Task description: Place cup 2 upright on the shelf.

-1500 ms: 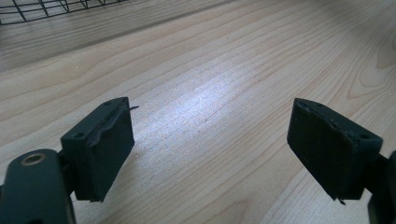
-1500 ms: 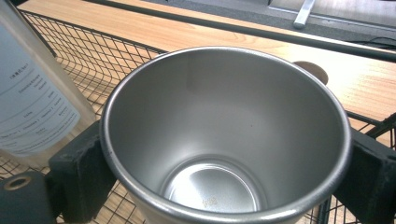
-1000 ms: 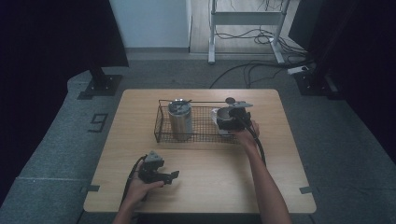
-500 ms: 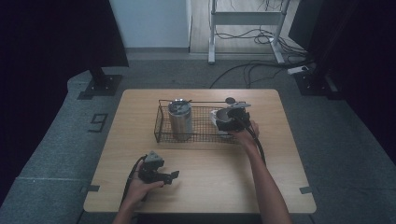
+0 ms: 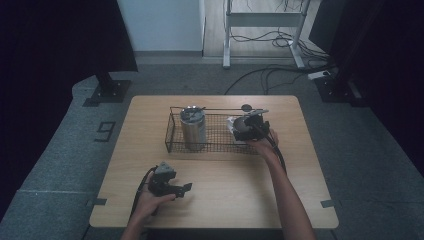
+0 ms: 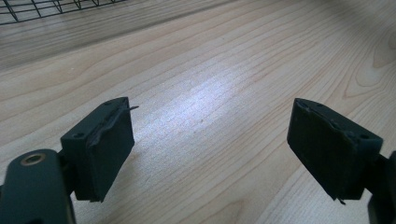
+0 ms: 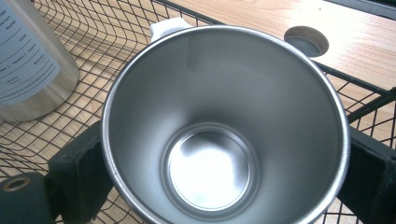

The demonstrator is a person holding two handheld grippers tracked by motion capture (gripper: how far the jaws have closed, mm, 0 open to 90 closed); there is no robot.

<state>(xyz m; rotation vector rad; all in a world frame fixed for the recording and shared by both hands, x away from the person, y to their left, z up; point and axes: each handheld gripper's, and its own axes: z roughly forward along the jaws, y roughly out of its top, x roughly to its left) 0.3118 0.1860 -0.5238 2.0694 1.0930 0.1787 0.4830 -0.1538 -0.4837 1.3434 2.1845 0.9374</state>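
A black wire basket [image 5: 216, 149] stands on the wooden table [image 5: 230, 190], past its middle. In the basket's left end a tall steel canister [image 5: 192, 128] stands upright. My right gripper [image 5: 243, 128] is at the basket's right end, shut on a steel cup [image 7: 224, 126] with one jaw on each side of the cup's wall. The cup [image 5: 238, 123] is empty, its mouth faces the camera, and a white part [image 7: 167, 25] shows behind its rim. My left gripper [image 5: 185, 188] rests on the table's front left, open, with bare wood between its jaws [image 6: 210, 144].
A round hole [image 7: 306, 41] is cut in the tabletop just beyond the basket's far right corner. The canister [image 7: 28, 60] bears a printed label. Cables trail from both grippers toward the person. Grey carpet, a desk frame and dark stands surround the table.
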